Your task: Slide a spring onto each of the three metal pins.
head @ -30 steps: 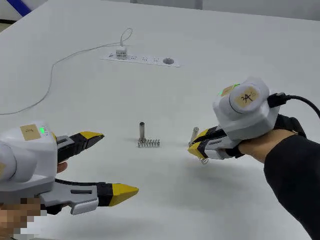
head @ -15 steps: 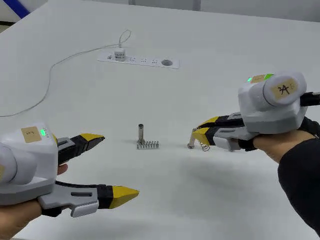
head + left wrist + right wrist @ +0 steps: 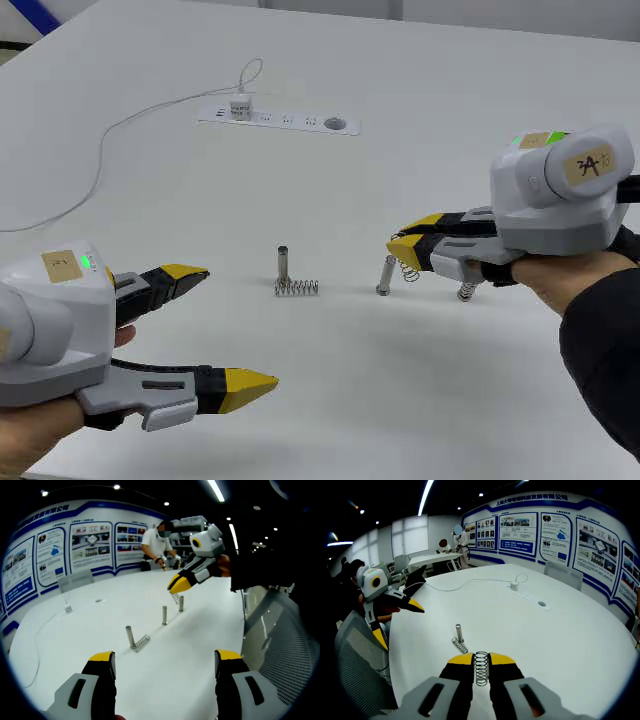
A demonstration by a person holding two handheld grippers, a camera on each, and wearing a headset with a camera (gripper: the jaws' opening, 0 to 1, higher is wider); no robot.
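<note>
Nothing looks threaded yet: the right gripper (image 3: 400, 248) pinches a spring (image 3: 481, 667) near the middle pin (image 3: 386, 275); the left gripper (image 3: 240, 325) gapes empty; a second spring (image 3: 297, 288) lies loose.

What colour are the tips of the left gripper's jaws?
Yellow, with black behind them. It shows best in the head view, on the left gripper.

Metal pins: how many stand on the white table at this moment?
3, in a row. The nearest pin in the left gripper view has a loose spring lying at its foot, the middle pin is bare, and the far pin is below the right gripper.
</note>
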